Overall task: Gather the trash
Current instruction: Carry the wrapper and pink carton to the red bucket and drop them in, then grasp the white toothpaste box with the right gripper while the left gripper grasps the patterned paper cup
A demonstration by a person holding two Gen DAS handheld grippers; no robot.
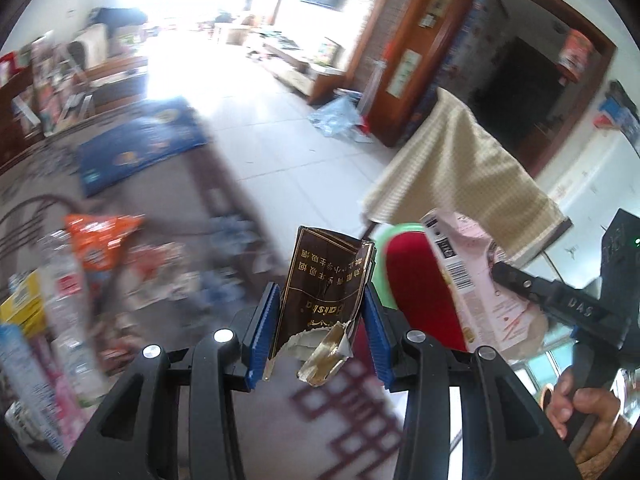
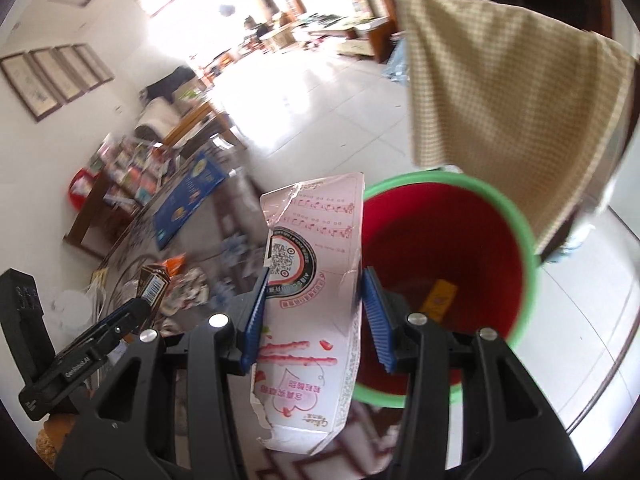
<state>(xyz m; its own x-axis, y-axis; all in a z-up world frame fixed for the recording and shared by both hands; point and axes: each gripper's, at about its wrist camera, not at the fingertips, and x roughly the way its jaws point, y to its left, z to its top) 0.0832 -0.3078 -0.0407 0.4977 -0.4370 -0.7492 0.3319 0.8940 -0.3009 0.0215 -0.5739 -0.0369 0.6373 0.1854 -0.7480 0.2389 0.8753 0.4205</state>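
Patterned tablecloth (image 1: 168,200) carries blurred litter, an orange snack bag (image 1: 100,240) among it, far left of the red bucket (image 2: 444,248). Nearer the bucket, the left gripper (image 1: 320,328) clamps a torn brown cigarette pack (image 1: 324,280). Just beside the bucket's green rim, the right gripper (image 2: 314,316) clamps a pink carton (image 2: 316,280). Inside the bucket lies a yellow scrap (image 2: 440,300).

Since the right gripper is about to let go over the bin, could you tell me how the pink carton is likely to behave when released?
The pink carton looks empty and torn open, so it is probably light and may flutter instead of dropping straight. Its walls bow slightly between the jaws of the right gripper, suggesting thin, crushable card. It hangs beside the red bin, not over it, so it might miss.
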